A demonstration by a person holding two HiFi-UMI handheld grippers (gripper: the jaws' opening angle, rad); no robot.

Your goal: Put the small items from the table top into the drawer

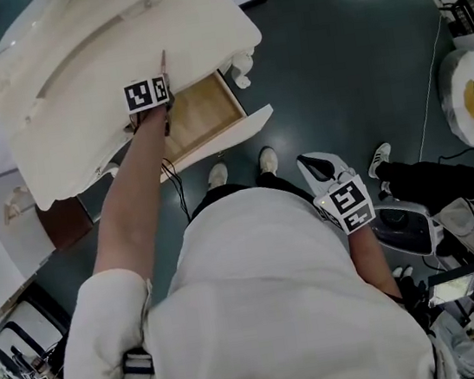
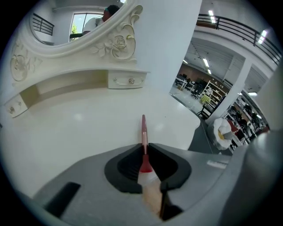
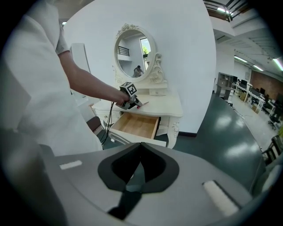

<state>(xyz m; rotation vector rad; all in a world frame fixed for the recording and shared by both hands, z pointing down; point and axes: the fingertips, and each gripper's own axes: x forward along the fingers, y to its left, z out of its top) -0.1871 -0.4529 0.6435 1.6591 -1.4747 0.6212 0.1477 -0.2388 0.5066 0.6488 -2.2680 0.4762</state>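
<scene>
- One slim pink stick [image 2: 143, 130] is pinched between the left gripper [image 2: 145, 148] pads, by the front edge of the table top [image 2: 79, 132].
- Hold that pinch firm and lift clear before swinging to the open drawer [image 1: 200, 115] under that edge.
- Right gripper [image 3: 140, 162], jaws together and empty, hangs well apart, so leave it there.

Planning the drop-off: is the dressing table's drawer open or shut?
Open: the drawer stands pulled out from under the table top, its wooden bottom showing.
</scene>
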